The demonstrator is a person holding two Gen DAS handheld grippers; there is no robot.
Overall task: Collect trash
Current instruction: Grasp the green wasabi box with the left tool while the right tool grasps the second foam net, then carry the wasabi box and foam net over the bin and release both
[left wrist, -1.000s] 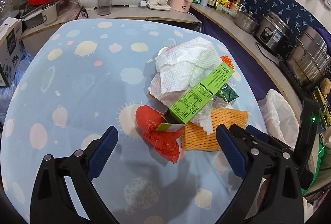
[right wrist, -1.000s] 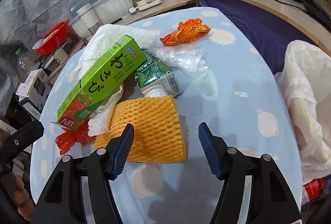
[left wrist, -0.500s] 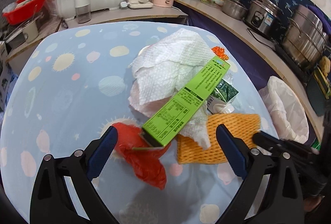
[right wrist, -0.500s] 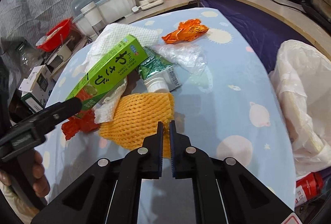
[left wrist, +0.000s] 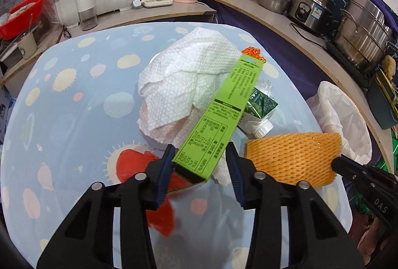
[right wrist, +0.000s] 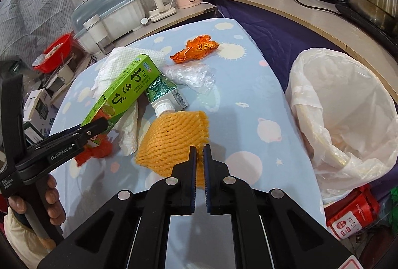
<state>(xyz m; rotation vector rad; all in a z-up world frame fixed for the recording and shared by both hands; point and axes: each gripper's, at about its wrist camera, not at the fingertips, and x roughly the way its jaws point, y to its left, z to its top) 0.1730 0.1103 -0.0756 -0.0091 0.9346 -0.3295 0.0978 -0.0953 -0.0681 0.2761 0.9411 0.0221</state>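
Long green cardboard box (left wrist: 219, 117), tilted, near end between the left gripper's (left wrist: 200, 164) closing jaws; orange foam mesh sleeve (right wrist: 174, 142) pinched by the right gripper (right wrist: 199, 157).

The green box (left wrist: 219, 124) is smooth printed cardboard with a slight sheen. The paper towel (left wrist: 189, 80) is white, embossed and matt. The orange net sleeve (left wrist: 291, 157) is soft foam mesh. The tablecloth (left wrist: 74, 105) is smooth printed fabric. The bin liner (right wrist: 348, 105) is thin translucent plastic. The pots (left wrist: 360, 30) are polished metal.
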